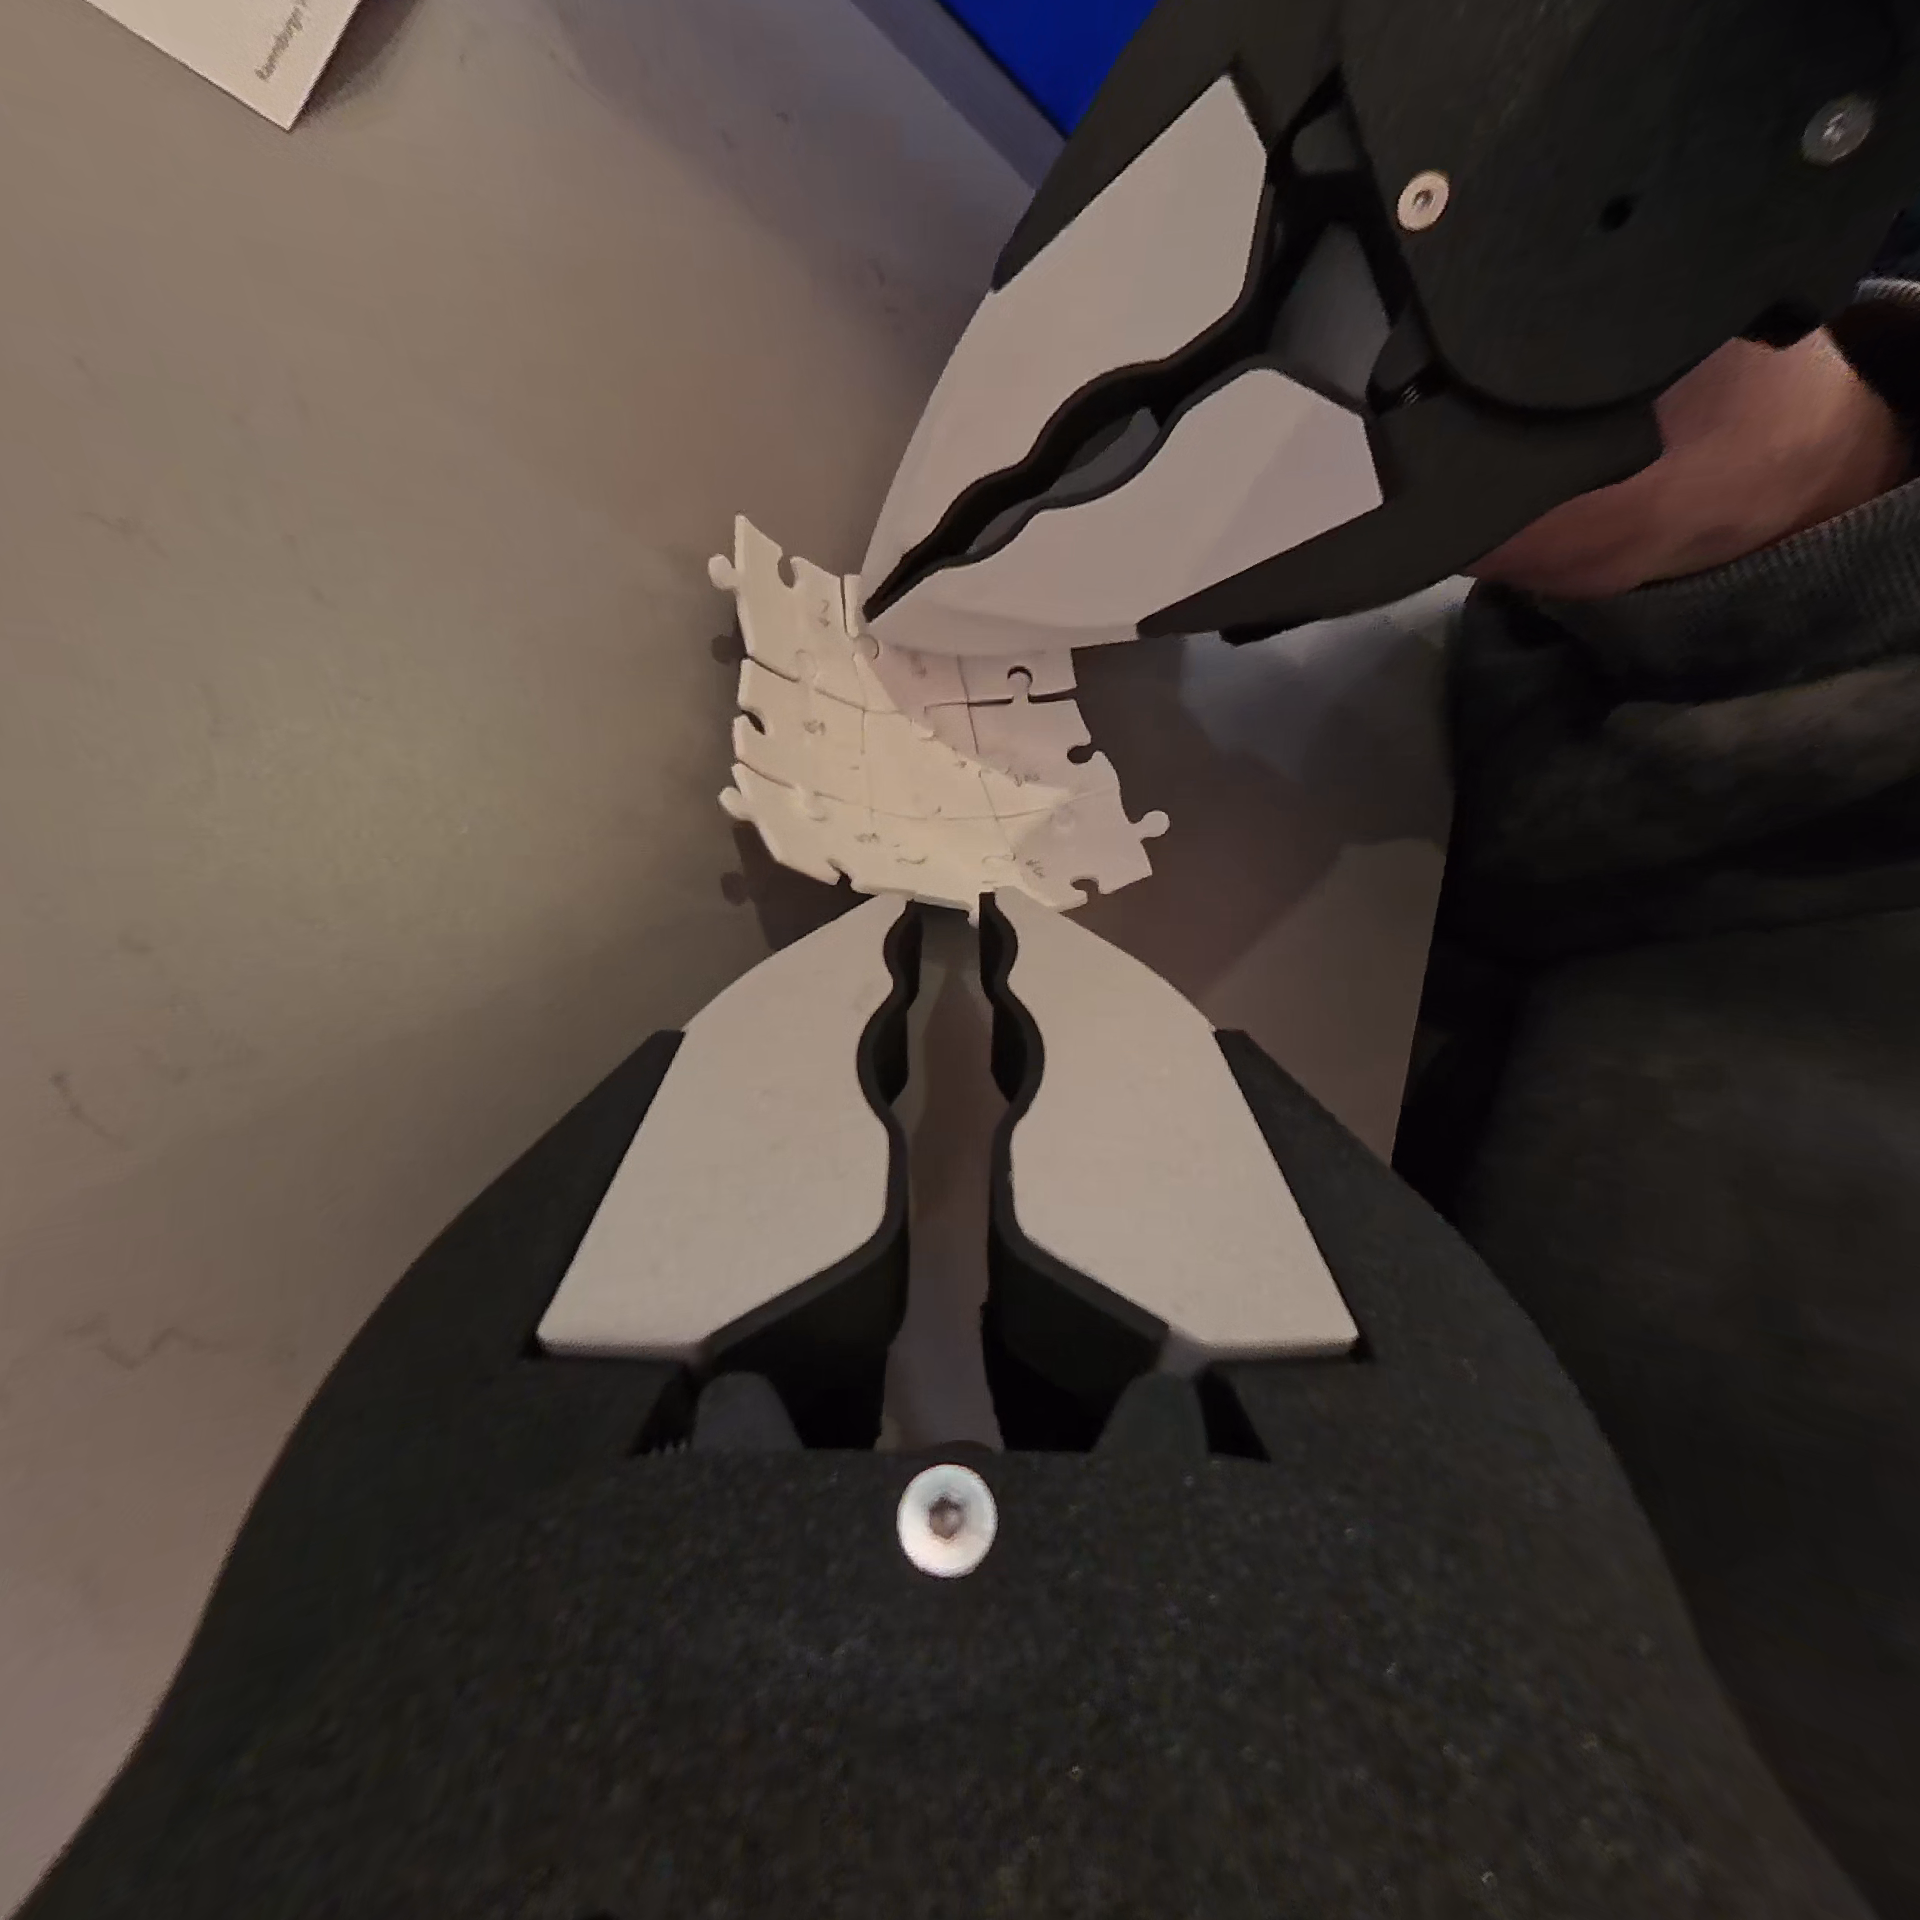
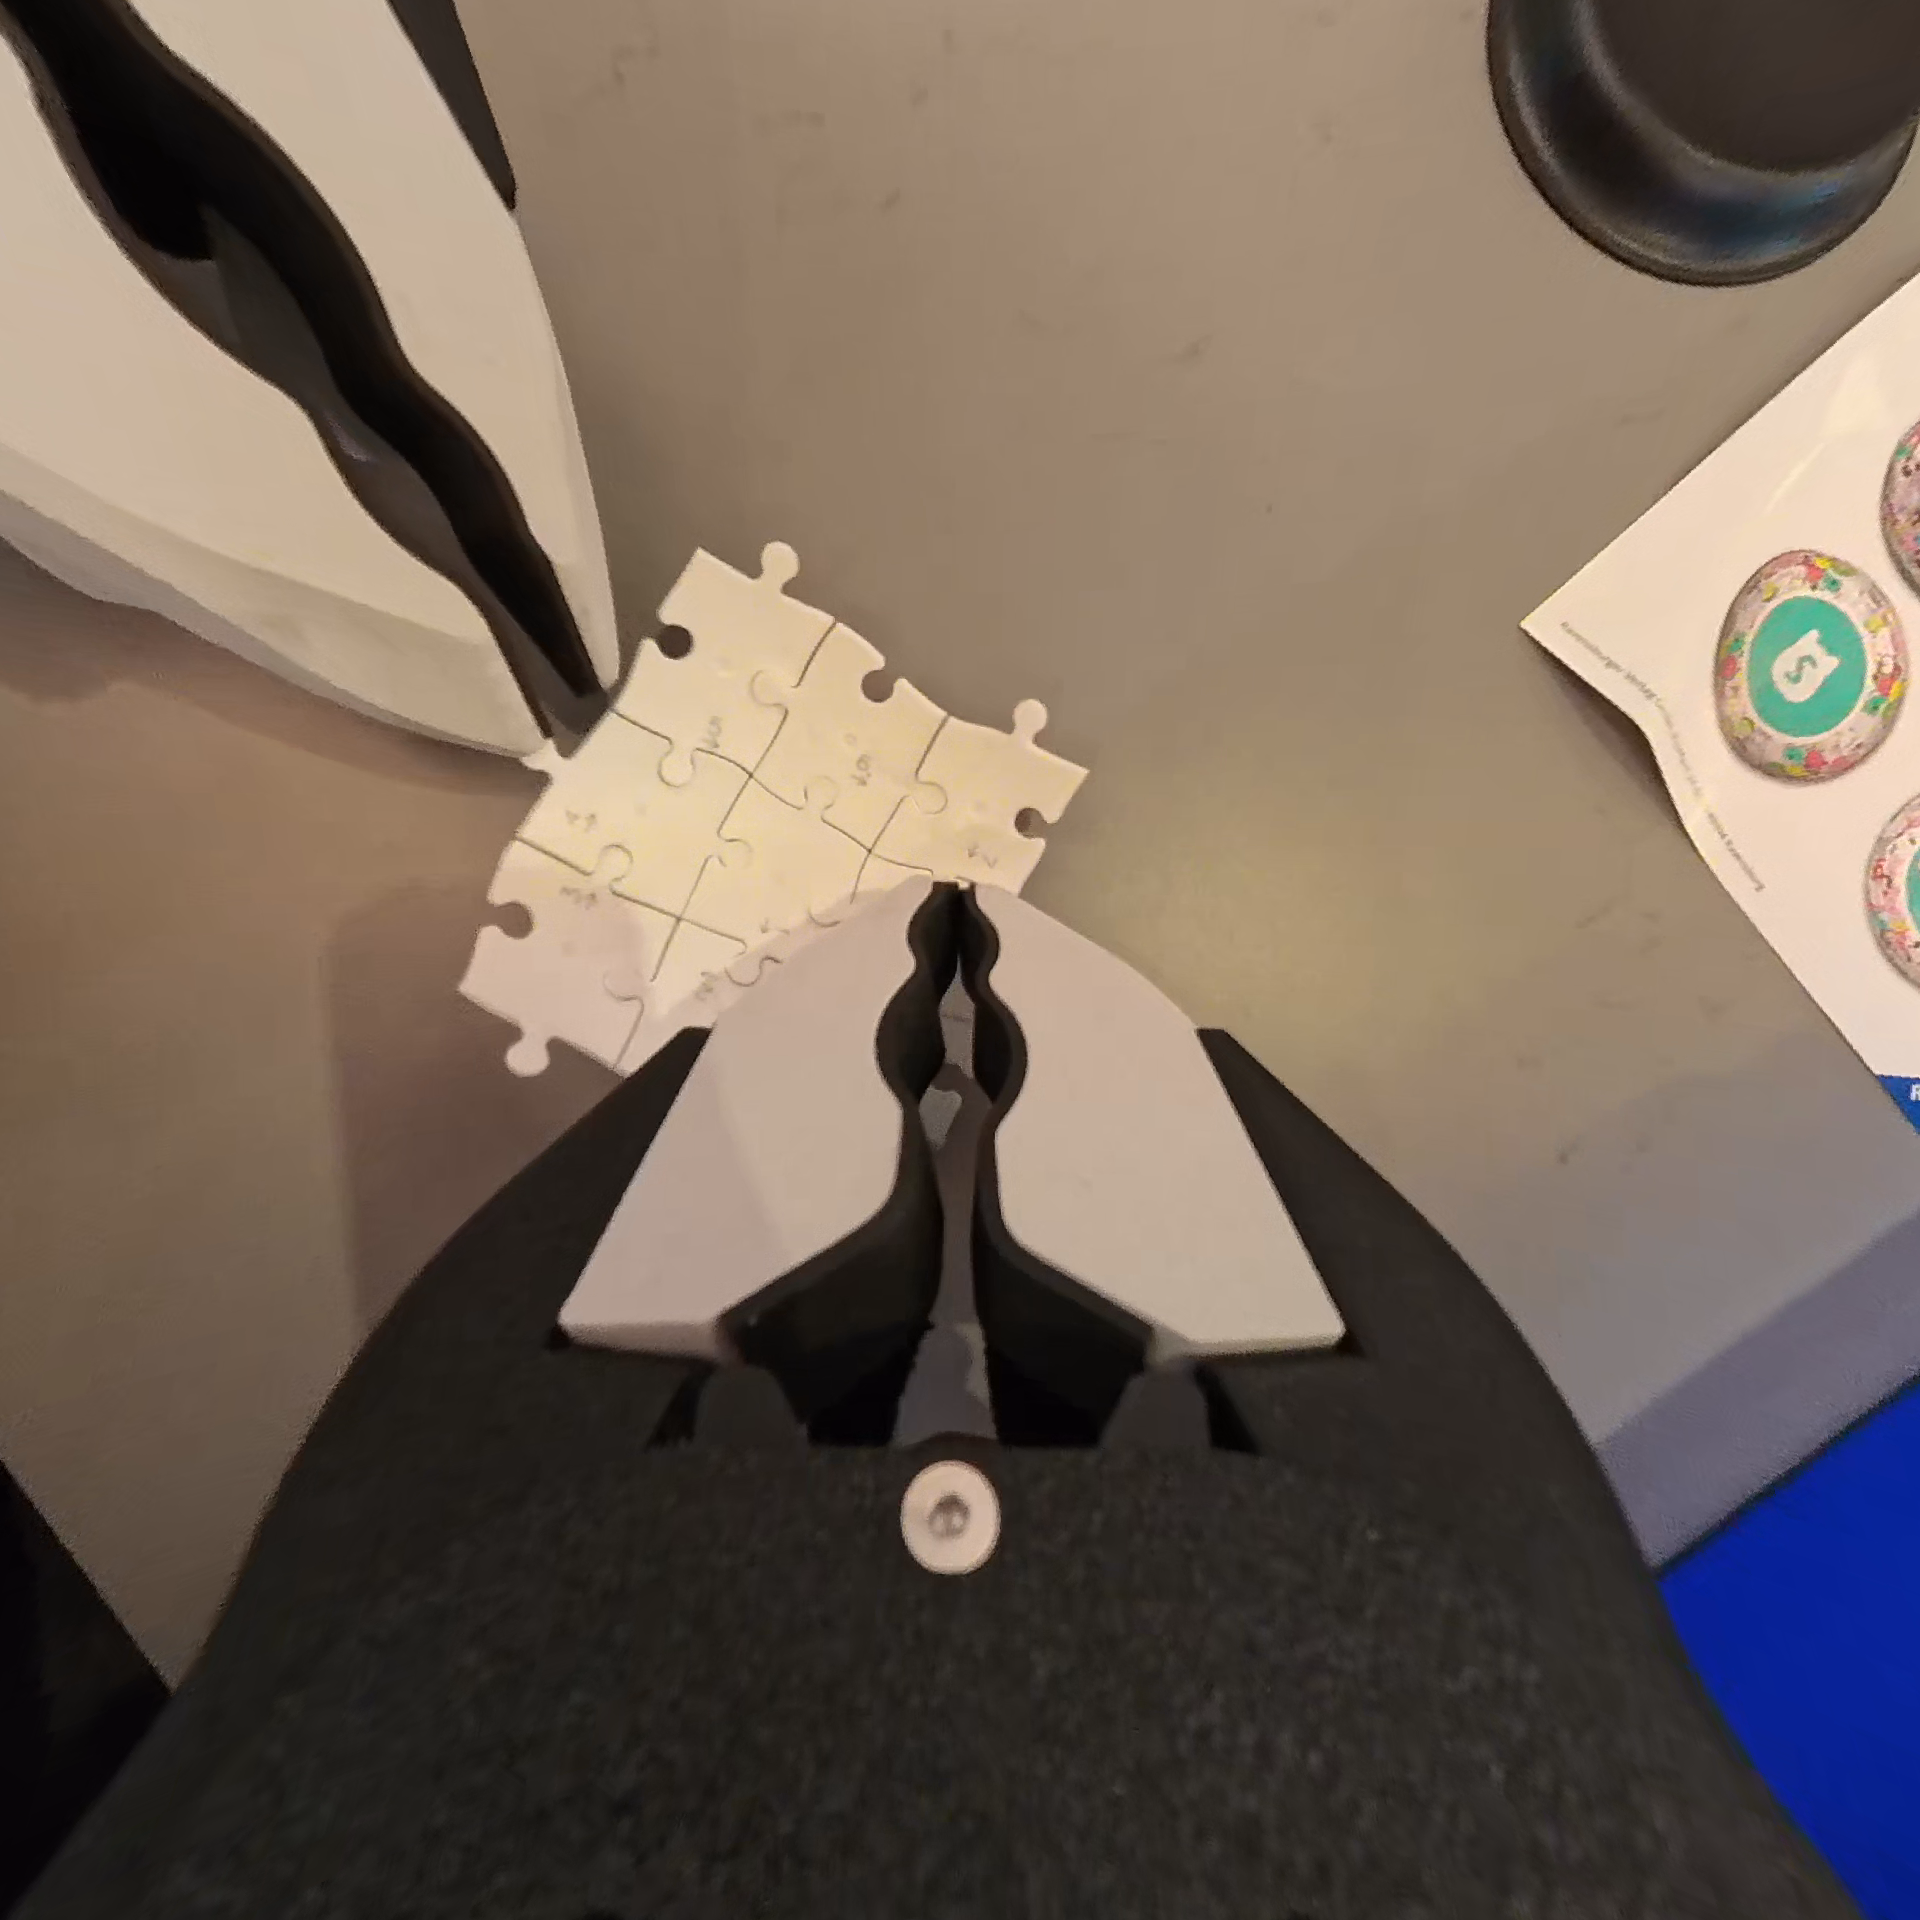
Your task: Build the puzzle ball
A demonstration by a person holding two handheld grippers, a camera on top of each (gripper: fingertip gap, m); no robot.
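A white curved patch of several joined puzzle pieces (image 1: 894,769) shows its blank side with small handwritten marks and hangs above the grey table (image 1: 364,623). My left gripper (image 1: 948,914) is shut on the patch's lower edge. The right gripper (image 1: 868,613) comes in from the upper right and pinches the patch's top corner. In the right wrist view the patch (image 2: 769,810) lies between both grippers: my right gripper (image 2: 956,888) is shut on its near edge, and the left gripper (image 2: 571,717) grips its left corner.
A printed sheet with pictures of coloured balls (image 2: 1766,675) lies at the right, with a blue surface (image 2: 1818,1558) under its corner. A black round object (image 2: 1704,125) stands at the back right. A paper corner (image 1: 260,52) and a person's hand (image 1: 1714,499) show. Left tips to right tips: about 7 centimetres.
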